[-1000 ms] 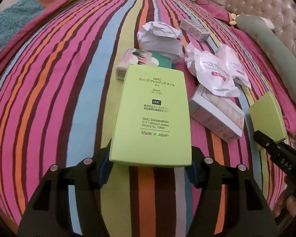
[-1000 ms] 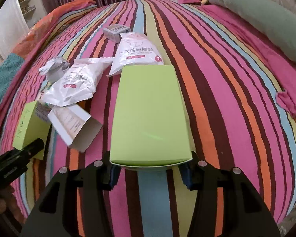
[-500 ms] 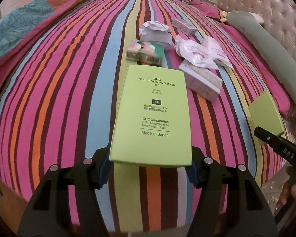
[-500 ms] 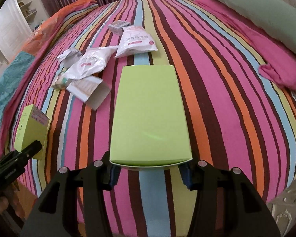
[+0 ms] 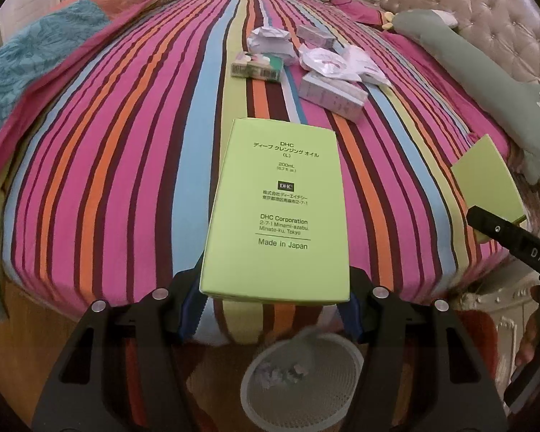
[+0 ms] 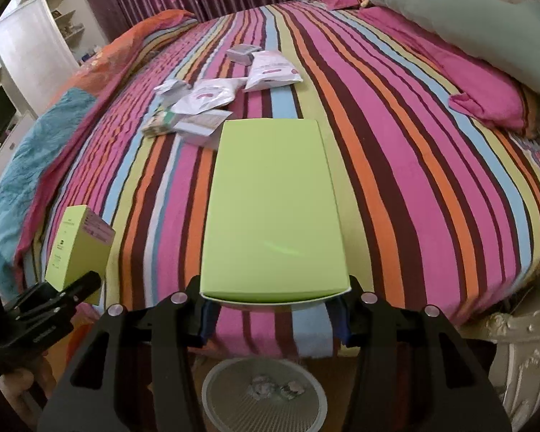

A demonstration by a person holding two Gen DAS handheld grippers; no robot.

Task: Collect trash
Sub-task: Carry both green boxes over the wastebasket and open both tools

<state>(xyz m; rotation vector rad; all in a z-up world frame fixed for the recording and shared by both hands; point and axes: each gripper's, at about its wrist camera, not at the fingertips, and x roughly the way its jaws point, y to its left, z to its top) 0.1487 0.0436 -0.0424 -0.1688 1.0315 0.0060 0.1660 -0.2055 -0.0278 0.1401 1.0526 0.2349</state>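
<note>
My left gripper is shut on a lime-green DHC carton, held flat above the bed's foot edge. My right gripper is shut on a plain lime-green carton in the same way. A white mesh waste basket stands on the floor below both, its rim showing between the right fingers, with a few scraps inside. Far up the bed lie crumpled paper, a green-and-white small carton, white plastic bags, a white-pink open carton and a small grey box.
The striped bedspread fills both views. A teal and orange quilt lies along the left, a long green pillow and a tufted headboard on the right. An ornate white bed frame stands at lower right.
Both grippers have drawn back from the trash pile with their cartons, past the foot of the bed. The pile now looks smaller and farther, and the waste basket has come into view below.
</note>
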